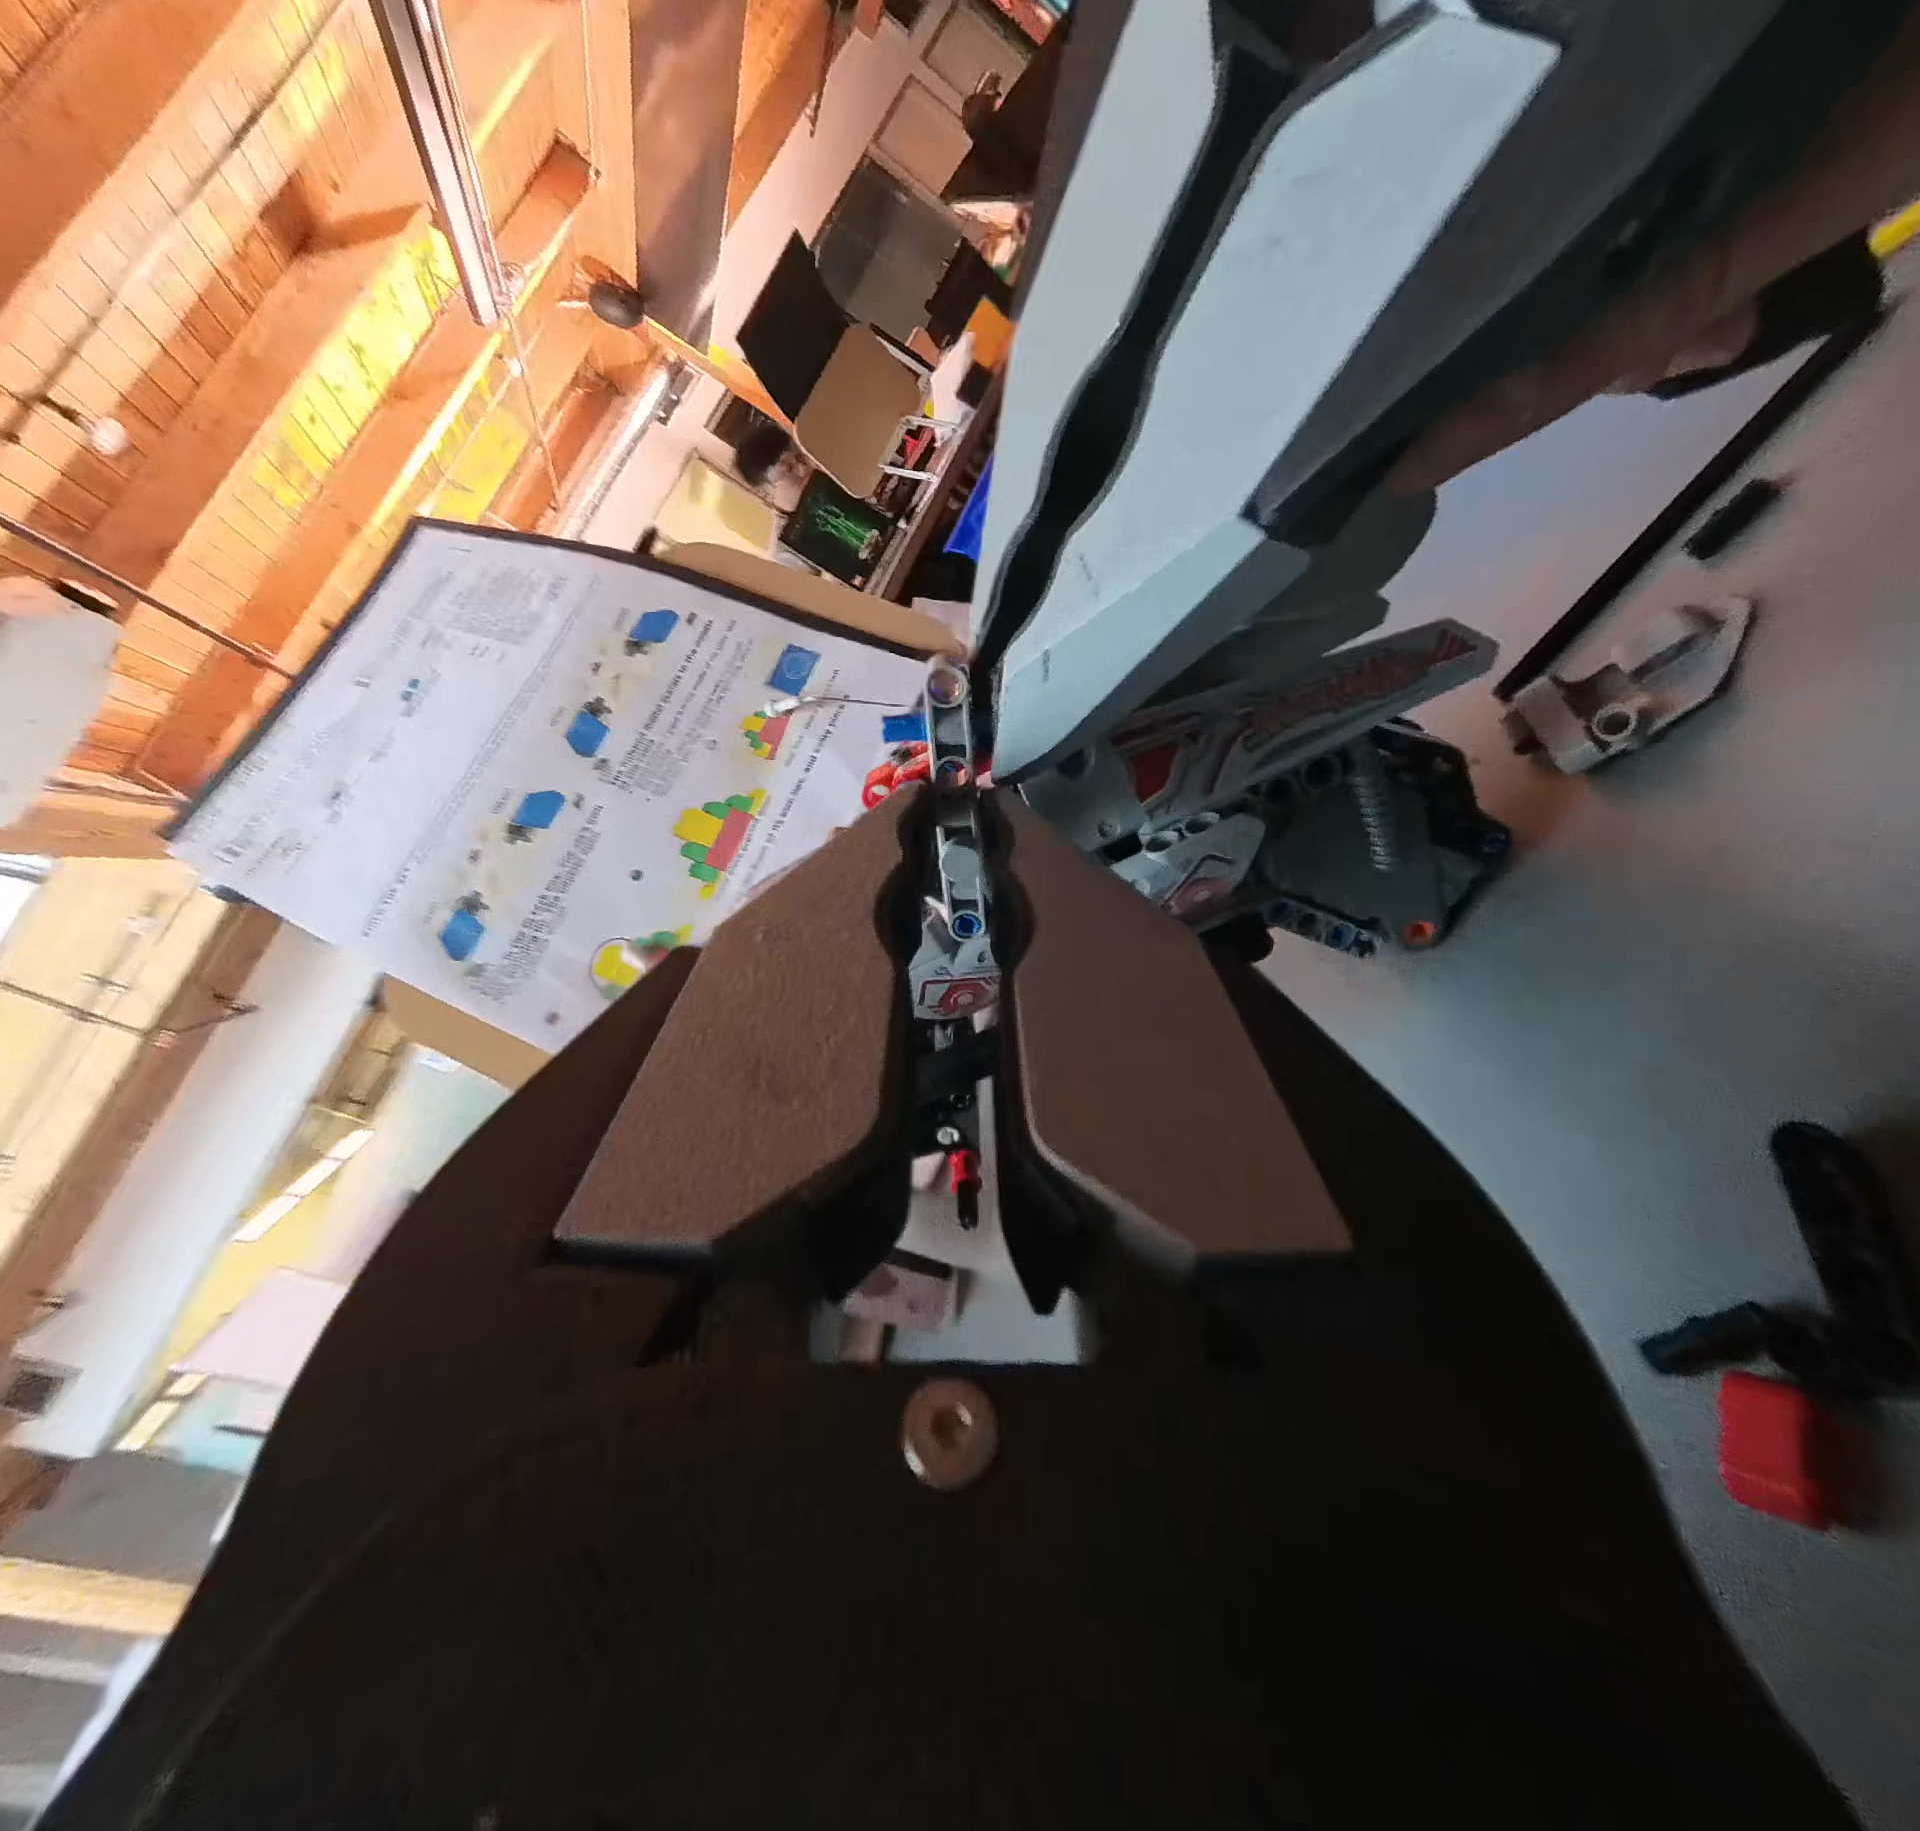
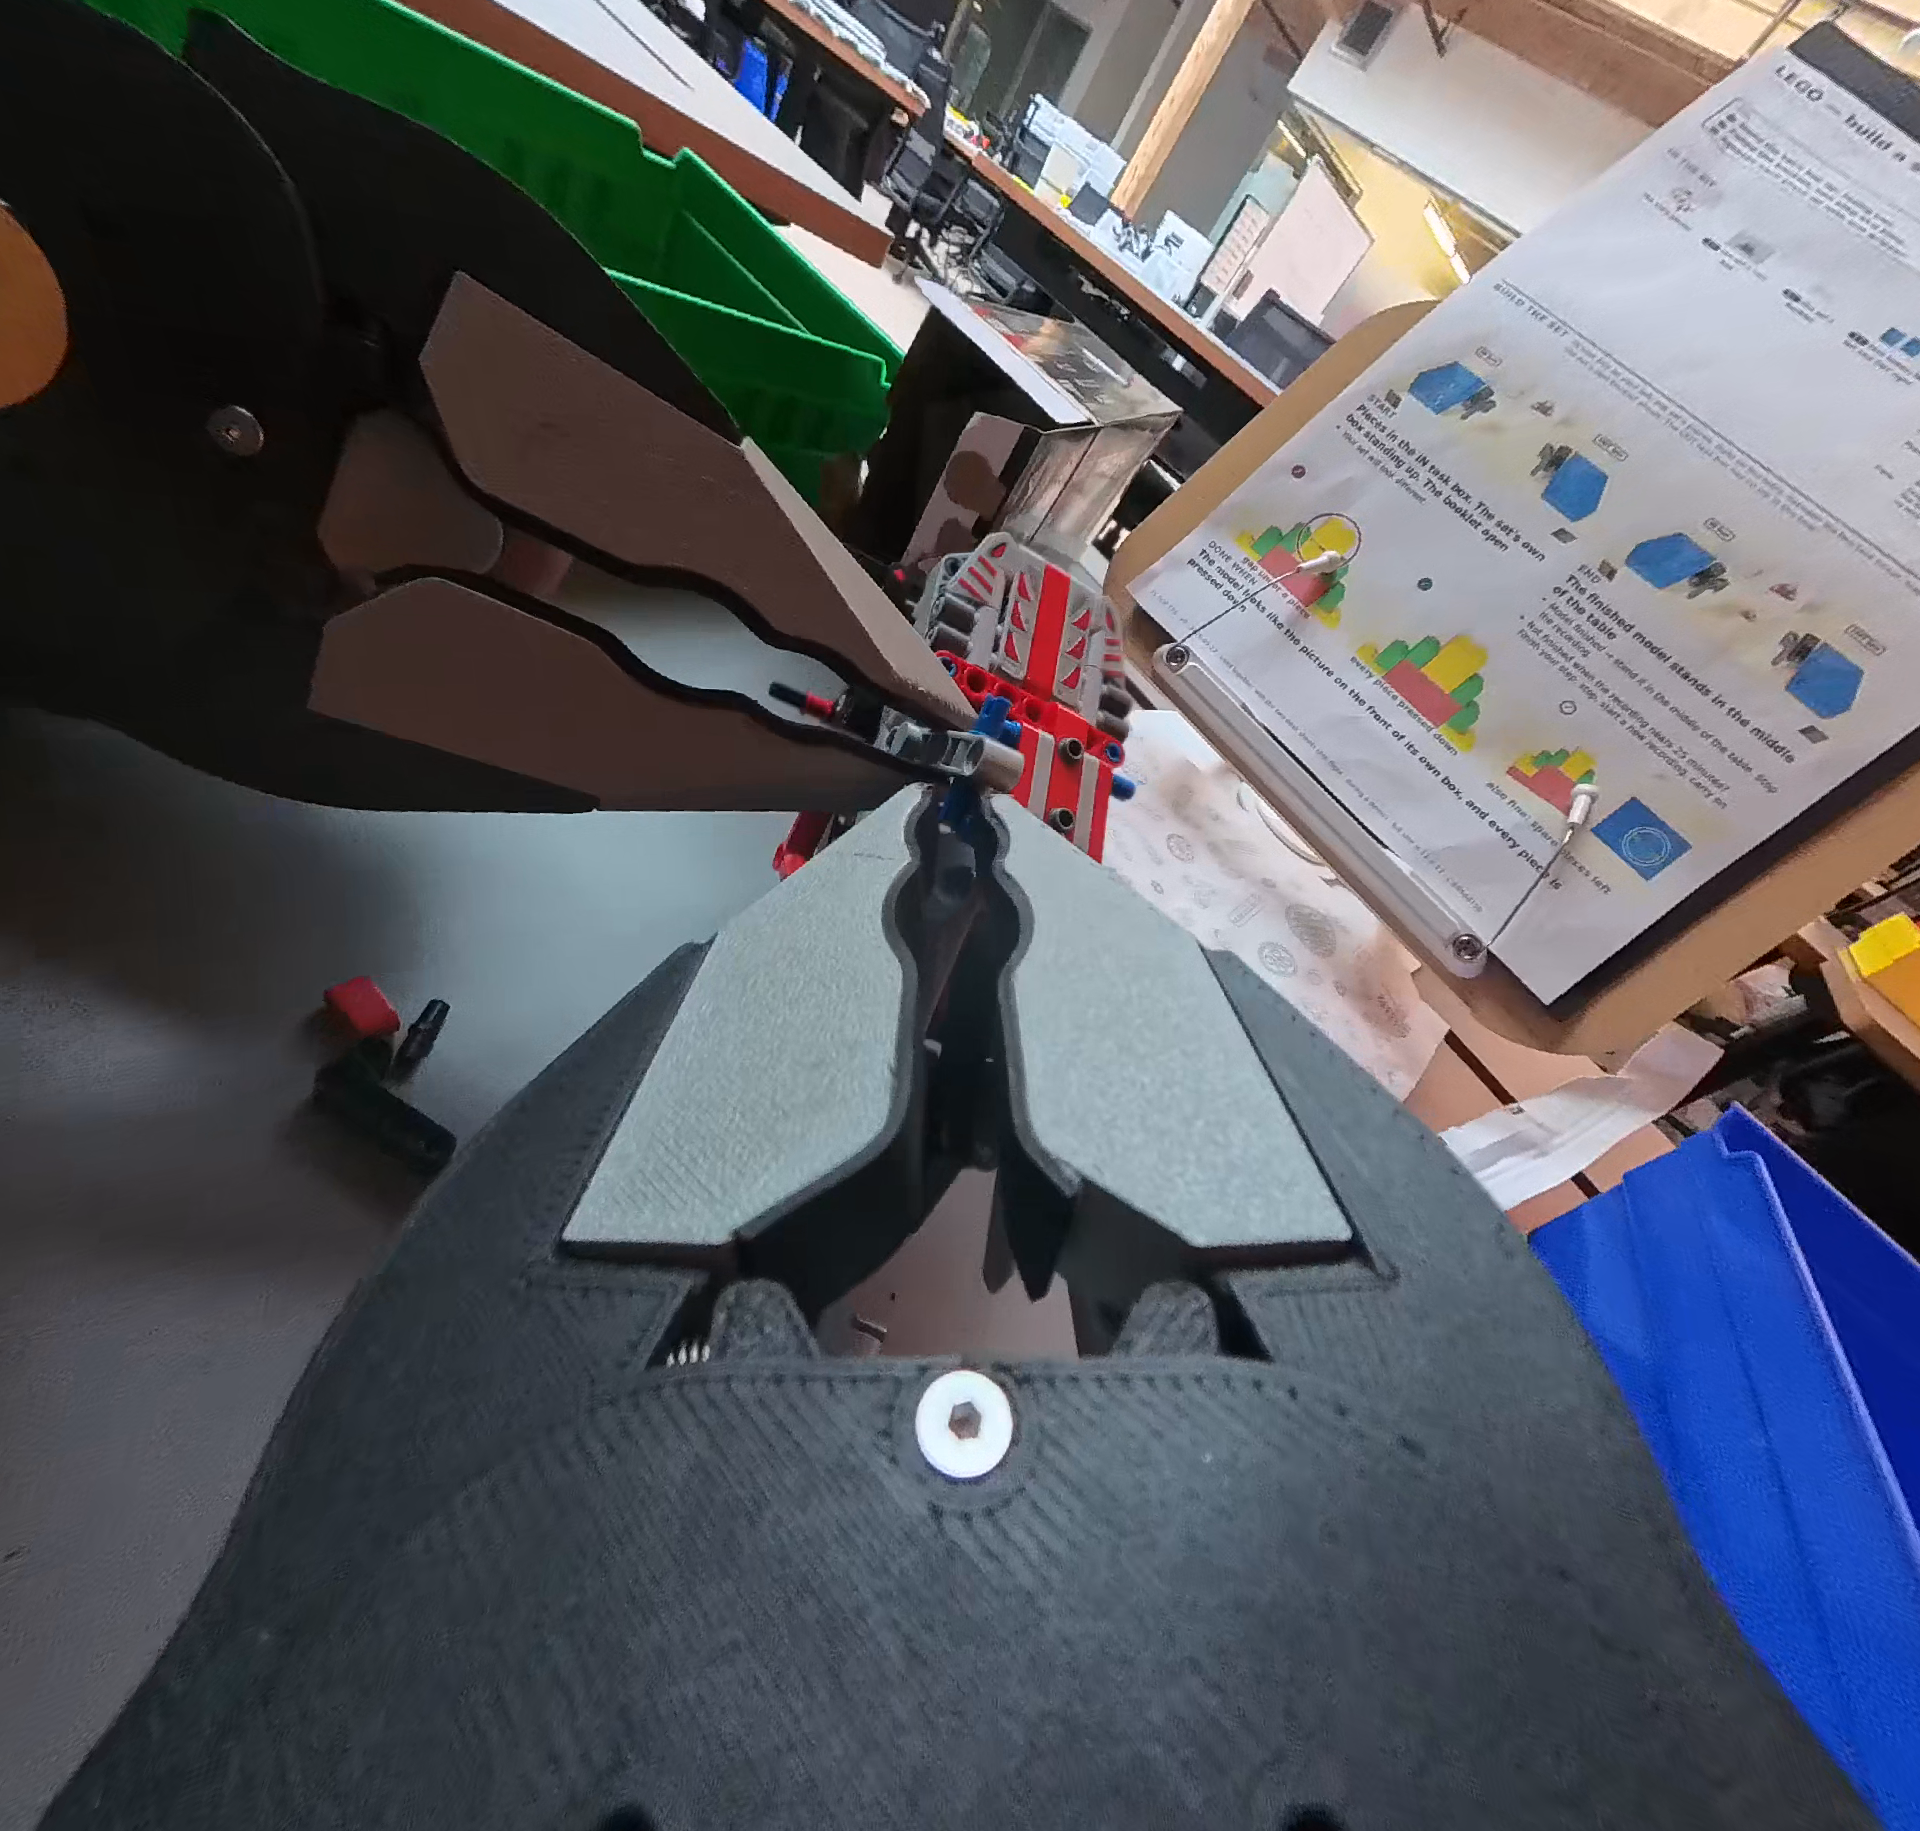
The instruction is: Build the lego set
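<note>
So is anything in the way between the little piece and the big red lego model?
Nothing visible blocks it. The left gripper and right gripper both pinch the small grey assembly, with the red and grey model just behind.

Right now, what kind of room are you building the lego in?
Probably a big shared workshop or lab. Long worktables crowded with gear run far back under wooden beams, storage bins sit nearby, and an instruction sheet is propped on a stand.

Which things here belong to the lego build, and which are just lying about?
Job:
left gripper gripping grey subassembly
right gripper on a blue pin
red-and-grey model
instruction sheet

Lying about:
green bin
blue bin
</note>
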### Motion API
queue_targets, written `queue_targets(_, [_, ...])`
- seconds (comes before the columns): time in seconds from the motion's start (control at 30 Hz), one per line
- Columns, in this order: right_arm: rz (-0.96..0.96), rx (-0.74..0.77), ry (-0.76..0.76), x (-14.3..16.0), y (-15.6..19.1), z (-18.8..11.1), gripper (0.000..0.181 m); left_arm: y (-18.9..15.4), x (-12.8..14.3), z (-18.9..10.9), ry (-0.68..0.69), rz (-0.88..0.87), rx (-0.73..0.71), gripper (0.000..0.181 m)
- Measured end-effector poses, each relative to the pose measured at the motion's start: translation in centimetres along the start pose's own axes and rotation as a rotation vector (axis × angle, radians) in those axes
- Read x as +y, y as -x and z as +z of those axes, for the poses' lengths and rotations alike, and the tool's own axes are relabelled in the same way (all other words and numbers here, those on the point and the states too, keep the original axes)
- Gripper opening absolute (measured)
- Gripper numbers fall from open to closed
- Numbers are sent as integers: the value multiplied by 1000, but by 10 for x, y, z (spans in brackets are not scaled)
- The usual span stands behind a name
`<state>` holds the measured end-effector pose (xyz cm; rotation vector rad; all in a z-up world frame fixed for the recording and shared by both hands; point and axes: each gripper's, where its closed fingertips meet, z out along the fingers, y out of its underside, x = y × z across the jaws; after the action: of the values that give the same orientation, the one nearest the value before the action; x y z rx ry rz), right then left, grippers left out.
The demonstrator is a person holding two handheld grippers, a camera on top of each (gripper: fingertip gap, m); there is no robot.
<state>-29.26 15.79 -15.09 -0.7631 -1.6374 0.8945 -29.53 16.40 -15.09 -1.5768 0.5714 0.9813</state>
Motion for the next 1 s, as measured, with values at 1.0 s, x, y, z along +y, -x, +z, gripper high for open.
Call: queue_targets(1.0, [441, -145, -16, -1, -35, -6, 0, -10, 21, 7, -14, -744, 342, 6])
